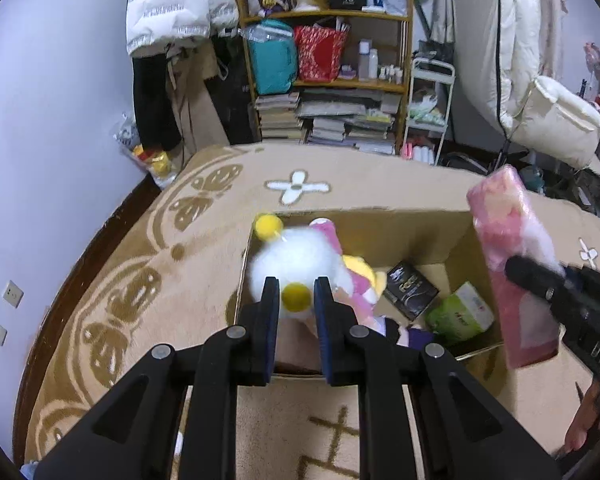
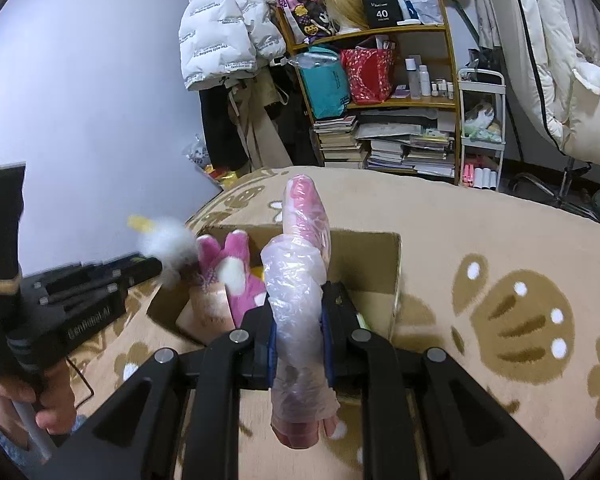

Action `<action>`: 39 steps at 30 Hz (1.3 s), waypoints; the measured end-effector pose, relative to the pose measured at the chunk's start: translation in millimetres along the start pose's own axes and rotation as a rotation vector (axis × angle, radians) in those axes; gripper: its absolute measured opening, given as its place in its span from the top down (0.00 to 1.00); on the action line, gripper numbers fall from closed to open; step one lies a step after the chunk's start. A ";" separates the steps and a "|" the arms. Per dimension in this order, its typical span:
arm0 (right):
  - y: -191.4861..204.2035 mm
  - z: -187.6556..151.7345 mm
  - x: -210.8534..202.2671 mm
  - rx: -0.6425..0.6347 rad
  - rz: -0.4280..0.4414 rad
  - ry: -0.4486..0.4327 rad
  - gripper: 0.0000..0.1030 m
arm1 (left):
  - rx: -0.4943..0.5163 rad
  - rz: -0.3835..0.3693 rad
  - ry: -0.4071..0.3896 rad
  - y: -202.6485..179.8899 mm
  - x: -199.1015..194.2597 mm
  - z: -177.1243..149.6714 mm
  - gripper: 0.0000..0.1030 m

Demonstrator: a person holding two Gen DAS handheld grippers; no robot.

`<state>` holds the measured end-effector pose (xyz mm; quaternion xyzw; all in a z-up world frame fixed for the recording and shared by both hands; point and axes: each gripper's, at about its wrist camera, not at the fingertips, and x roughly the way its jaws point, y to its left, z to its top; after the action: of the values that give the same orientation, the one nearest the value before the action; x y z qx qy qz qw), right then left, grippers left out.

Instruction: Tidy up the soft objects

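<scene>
Left gripper (image 1: pixel 296 286) clamped on white plush toy (image 1: pixel 296 256): fluffy round body, yellow pompoms at top and near the pads, blurred in both views. Held above the near-left corner of the open cardboard box (image 1: pixel 380 224); seen from the right wrist as a white blur (image 2: pixel 168 246) at the tip of the left gripper (image 2: pixel 162 268), over the box's left edge.

Right gripper (image 2: pixel 298 312) clamped on pink soft item in clear plastic wrap (image 2: pixel 304 240): long, rolled shape, crinkled film, pale pink with darker pink patches, upper end rounded. Stands roughly upright between the pads, upper end over the box's far wall, lower end hanging below the pads towards the blanket. From the left wrist, same item (image 1: pixel 508 256) tilted, over the box's right wall, right gripper (image 1: pixel 520 270) biting its middle.

Box (image 2: pixel 376 248) on tan blanket with brown flower and butterfly pattern (image 1: pixel 148 264). Inside box: pink-and-white plush (image 2: pixel 236 276) against the left wall, black packet (image 1: pixel 410 290) and green packet (image 1: pixel 460 312) on the floor towards the right wall, purple item at the near wall only partly seen.

Hand (image 2: pixel 50 408) on the left gripper's handle at lower left of the right wrist view.
</scene>
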<state>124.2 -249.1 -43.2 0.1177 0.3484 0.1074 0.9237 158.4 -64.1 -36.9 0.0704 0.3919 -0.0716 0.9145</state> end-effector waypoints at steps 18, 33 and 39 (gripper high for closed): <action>-10.4 2.9 12.1 0.070 0.001 0.096 0.34 | -0.046 0.016 0.061 16.9 2.2 -12.3 0.46; 14.5 1.6 -73.4 0.031 -0.035 -0.050 0.00 | 0.007 0.081 -0.100 25.7 -100.8 -16.6 0.00; 23.2 -5.9 -107.0 0.019 -0.028 -0.104 0.00 | 0.020 0.093 -0.134 27.4 -131.0 -34.9 0.00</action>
<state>39.0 -256.2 25.4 0.1272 0.3025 0.0850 0.9408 49.4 -20.9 36.5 0.0924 0.3253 -0.0375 0.9403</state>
